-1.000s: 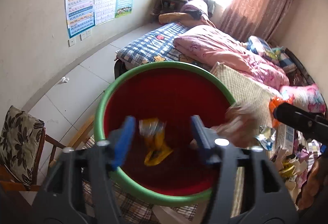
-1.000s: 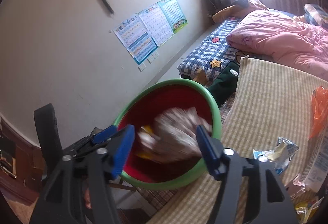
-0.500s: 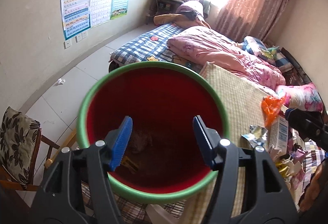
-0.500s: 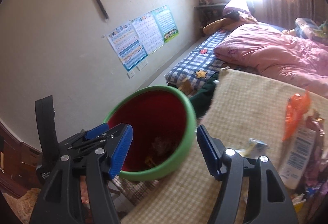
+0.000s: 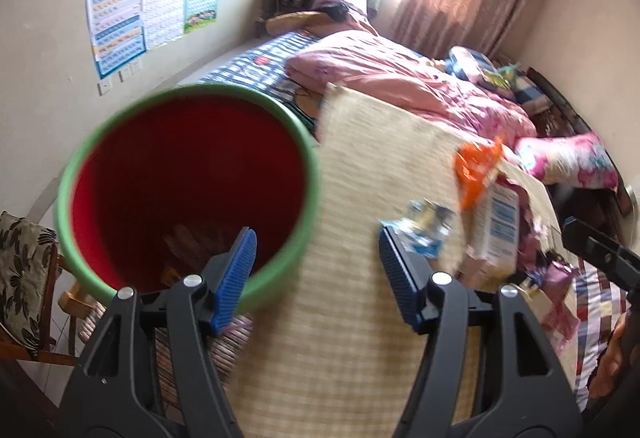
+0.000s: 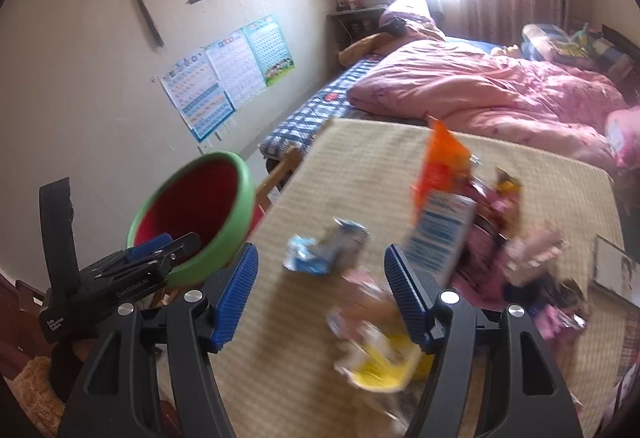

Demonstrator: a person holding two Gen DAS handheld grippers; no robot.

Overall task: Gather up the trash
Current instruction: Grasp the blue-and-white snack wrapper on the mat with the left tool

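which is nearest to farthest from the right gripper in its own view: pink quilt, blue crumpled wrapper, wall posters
1. blue crumpled wrapper, on the mat just ahead of the right gripper
2. pink quilt, on the bed beyond the mat, to the right
3. wall posters, on the far wall, upper left

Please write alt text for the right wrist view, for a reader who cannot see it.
The open, empty right gripper points down at a checked mat strewn with wrappers: a blue-silver packet, an orange bag, a white and blue carton and a yellow wrapper. The red bin with a green rim stands at the mat's left edge, with the left gripper beside it.
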